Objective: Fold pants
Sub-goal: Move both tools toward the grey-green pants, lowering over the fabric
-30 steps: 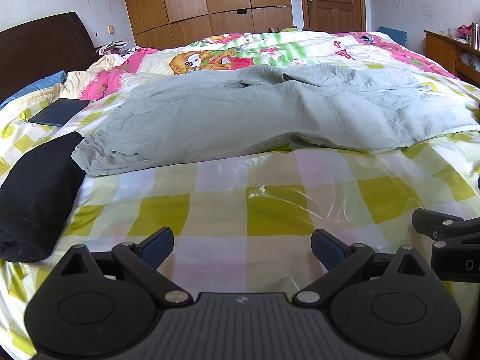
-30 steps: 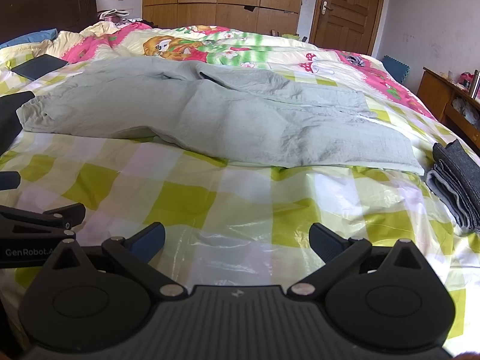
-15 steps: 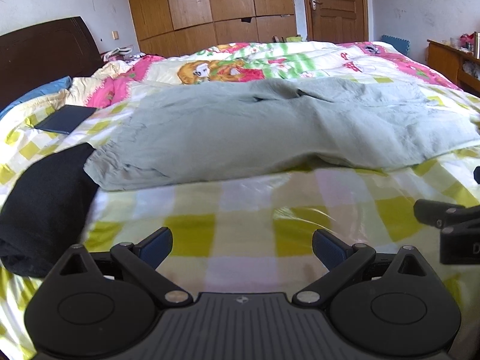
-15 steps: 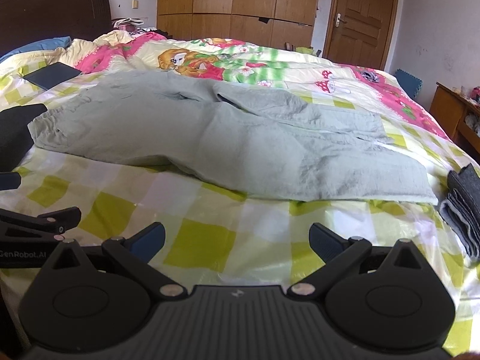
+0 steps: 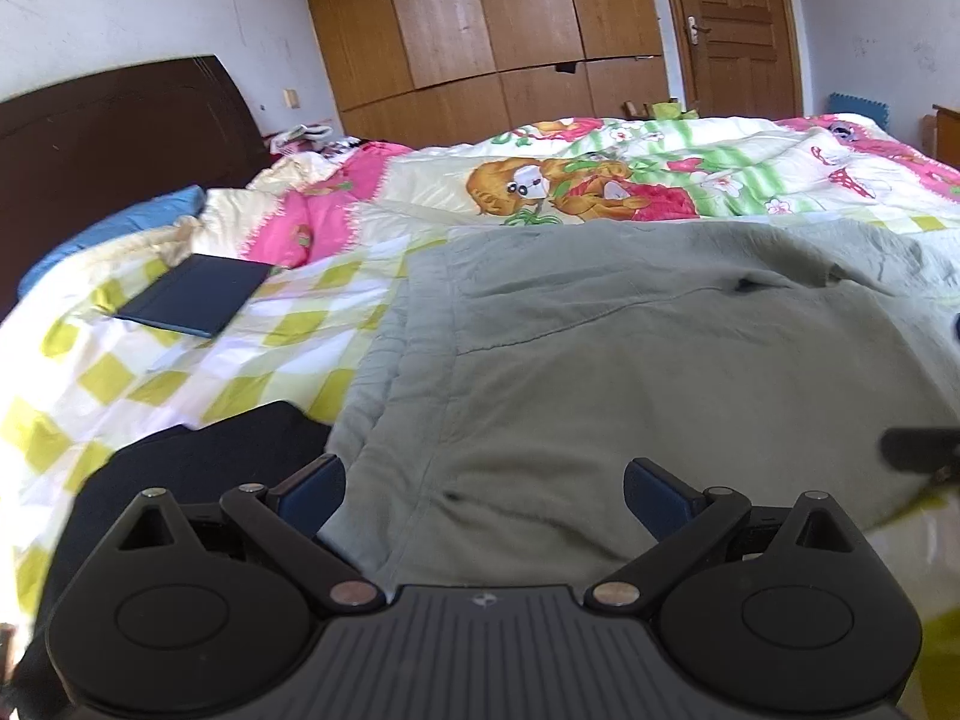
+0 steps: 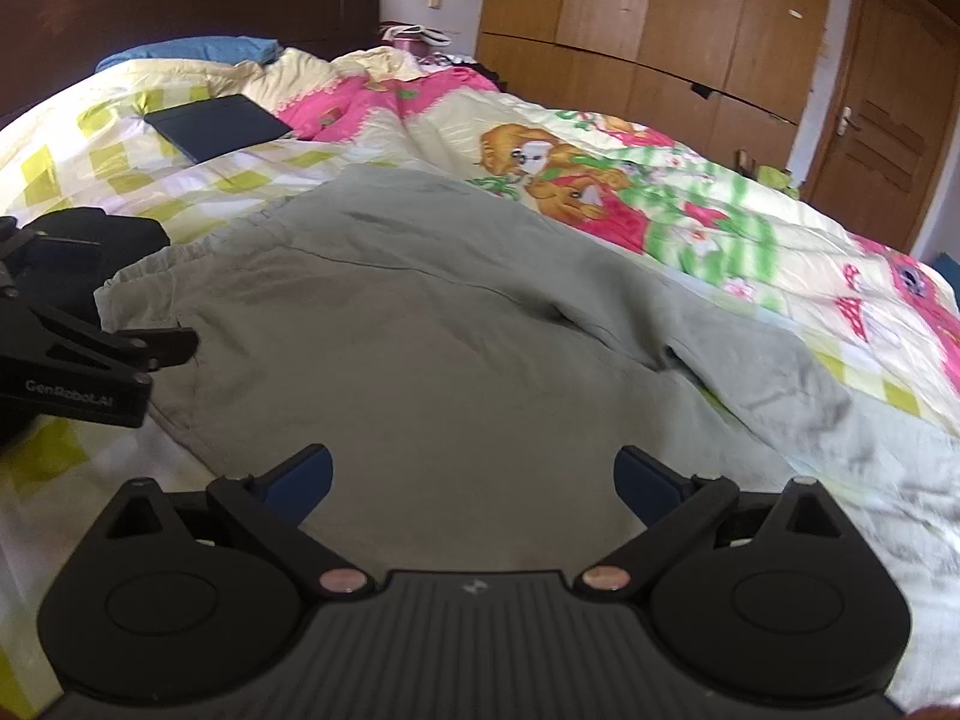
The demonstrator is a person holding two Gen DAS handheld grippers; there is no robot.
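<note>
Two hand-held grippers, both spread wide with nothing between the fingers. Left hand-held gripper (image 5: 485, 483) poised low over the waistband end of the pants (image 5: 630, 372), blue pads apart, left finger (image 5: 312, 489) just beside a black garment (image 5: 198, 456) lying against the waistband. Right hand-held gripper (image 6: 473, 480) likewise released, hovering over the seat of the same pants (image 6: 456, 348); whether either set of tips touches the cloth, impossible to tell. Left hand-held gripper also visible at the left edge of the right wrist view, black arm reaching to the gathered waistband. Pale grey-green pants spread flat across the bed (image 5: 180, 360), waistband toward the headboard side, legs running off to the right, one fold crossing over near the crotch. Underneath, a yellow-and-white checked sheet; beyond, a pink and green cartoon quilt (image 5: 570, 186). Dark flat tablet (image 5: 192, 294) near the blue pillow (image 5: 114, 228), well apart from the pants. Dark headboard (image 5: 108, 132), wooden wardrobe (image 5: 480, 30) and door (image 5: 738, 30) at the back.
</note>
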